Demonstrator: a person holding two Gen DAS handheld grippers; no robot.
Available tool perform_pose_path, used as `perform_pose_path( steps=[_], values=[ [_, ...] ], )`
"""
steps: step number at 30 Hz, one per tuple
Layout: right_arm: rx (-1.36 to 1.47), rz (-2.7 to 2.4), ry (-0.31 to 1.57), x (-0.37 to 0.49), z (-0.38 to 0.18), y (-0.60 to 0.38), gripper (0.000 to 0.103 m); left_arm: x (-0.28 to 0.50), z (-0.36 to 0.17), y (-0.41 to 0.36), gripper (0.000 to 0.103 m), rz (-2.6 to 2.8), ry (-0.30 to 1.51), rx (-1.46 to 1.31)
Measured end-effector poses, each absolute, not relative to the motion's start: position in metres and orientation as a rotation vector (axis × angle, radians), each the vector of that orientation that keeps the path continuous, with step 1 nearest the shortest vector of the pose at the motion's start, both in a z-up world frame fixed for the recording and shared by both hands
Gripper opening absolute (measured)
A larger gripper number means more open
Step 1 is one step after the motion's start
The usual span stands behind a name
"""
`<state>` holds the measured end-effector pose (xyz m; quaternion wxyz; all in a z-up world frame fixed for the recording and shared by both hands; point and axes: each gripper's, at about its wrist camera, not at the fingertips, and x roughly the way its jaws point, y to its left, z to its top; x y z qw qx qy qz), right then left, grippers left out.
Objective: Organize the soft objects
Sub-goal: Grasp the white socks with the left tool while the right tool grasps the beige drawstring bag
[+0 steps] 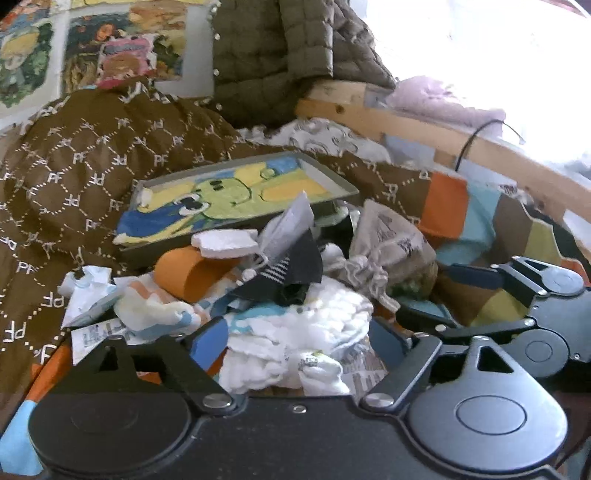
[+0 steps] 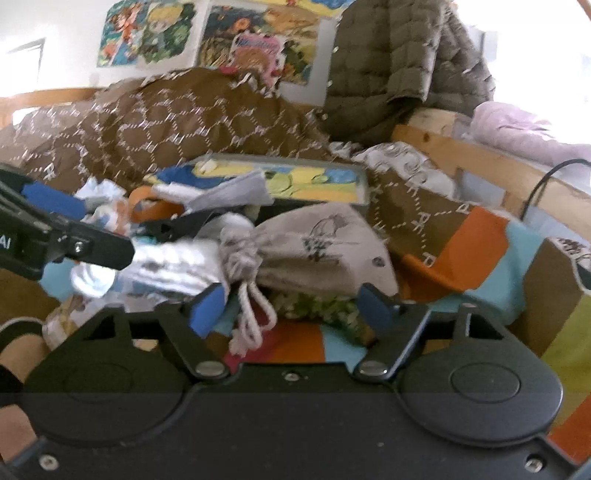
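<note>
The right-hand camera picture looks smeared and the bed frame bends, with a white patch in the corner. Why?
Right wrist view: the brown quilt pattern is streaked, so motion blur; the wooden bed rail curves from fisheye distortion. Left wrist view: sharper, the quilt's lettering is readable, but the top right is blown out to white by strong light, washing out the lilac bedding.

One drawstring bag (image 2: pixel 325 243), one flat picture box (image 1: pixel 236 199), one orange cup (image 1: pixel 184 273), one white foam block (image 1: pixel 225 242), one dark sock (image 1: pixel 291 269), one brown blanket (image 1: pixel 74 166), one quilted jacket (image 1: pixel 273 55), two wall posters (image 2: pixel 147 33) (image 2: pixel 258 44) in the right wrist view.
</note>
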<state>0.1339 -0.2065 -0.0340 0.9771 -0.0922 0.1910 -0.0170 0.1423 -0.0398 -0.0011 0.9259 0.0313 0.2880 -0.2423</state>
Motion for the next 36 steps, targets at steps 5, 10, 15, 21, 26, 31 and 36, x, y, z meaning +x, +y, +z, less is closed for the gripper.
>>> perform_pose_path(
  steps=[5, 10, 15, 21, 26, 31, 36],
  values=[
    [-0.191, 0.007, 0.423, 0.145, -0.041, -0.203, 0.051, 0.15, -0.005, -0.04, 0.066, -0.532, 0.636, 0.087],
    [-0.194, 0.032, 0.454, 0.156, -0.051, -0.202, 0.036, 0.157, -0.005, -0.049, 0.044, -0.589, 0.67, 0.134],
    [-0.181, 0.039, 0.473, 0.169, -0.057, -0.203, 0.024, 0.162, -0.004, -0.056, 0.033, -0.608, 0.689, 0.175],
    [-0.167, 0.069, 0.493, 0.184, -0.062, -0.201, 0.009, 0.168, -0.001, -0.058, 0.022, -0.626, 0.731, 0.163],
    [-0.162, 0.054, 0.486, 0.185, -0.064, -0.2, 0.0, 0.17, 0.0, -0.056, 0.013, -0.616, 0.739, 0.143],
    [-0.186, 0.034, 0.449, 0.175, -0.06, -0.199, 0.0, 0.162, 0.007, -0.055, 0.01, -0.57, 0.718, 0.101],
    [-0.218, 0.02, 0.391, 0.158, -0.05, -0.194, 0.0, 0.15, 0.02, -0.052, 0.01, -0.559, 0.698, 0.056]
  ],
)
